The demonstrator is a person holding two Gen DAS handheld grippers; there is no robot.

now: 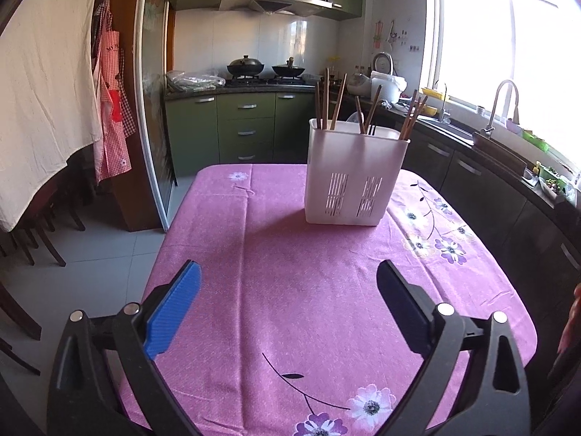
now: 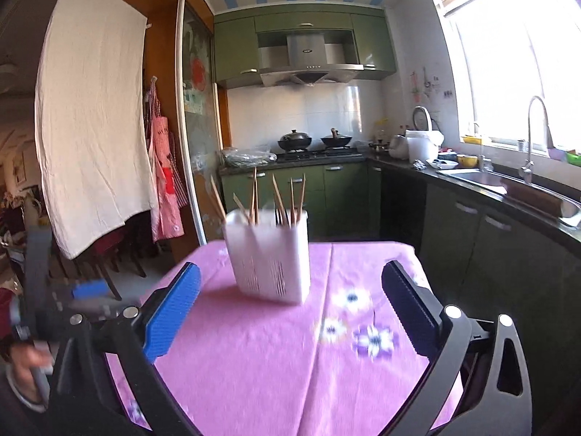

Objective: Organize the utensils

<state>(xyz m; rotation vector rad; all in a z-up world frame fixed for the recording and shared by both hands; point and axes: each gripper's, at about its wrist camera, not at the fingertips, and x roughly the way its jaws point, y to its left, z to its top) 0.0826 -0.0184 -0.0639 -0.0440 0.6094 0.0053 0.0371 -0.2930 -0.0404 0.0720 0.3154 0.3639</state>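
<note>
While both pairs of tongs hang over the near part of the table [image 1: 254,254], neither grips anything: the left tongs [image 1: 288,305] stand wide, with only pink cloth between their fingers, and the right tongs [image 2: 290,309] are just as wide, with bare cloth in their gap.

All the utensils in view are already gathered in the white holder [image 1: 354,178], which stands upright toward the far edge of the table, nearer its far right corner in the left wrist view. Chopsticks [image 1: 339,103] rise out of its top, leaning apart in loose groups against the rim, so the holder seems to be divided inside, though the partitions themselves are hidden. Dark tines of what looks like a fork [image 1: 372,130] peek just above the rim. No loose utensil lies on the cloth in either view, so I judge the sorting to be finished or close to it.

That holder is a tall rectangular tub of matte white plastic, with slotted drain vents low on its front wall. Its chopsticks are slim brown wooden rods. A pink tablecloth [image 1: 308,327] with a speckled weave and purple-and-white printed flowers covers the table. Each gripper has black fingers, one faced with a blue ribbed pad [image 1: 174,312].
</note>
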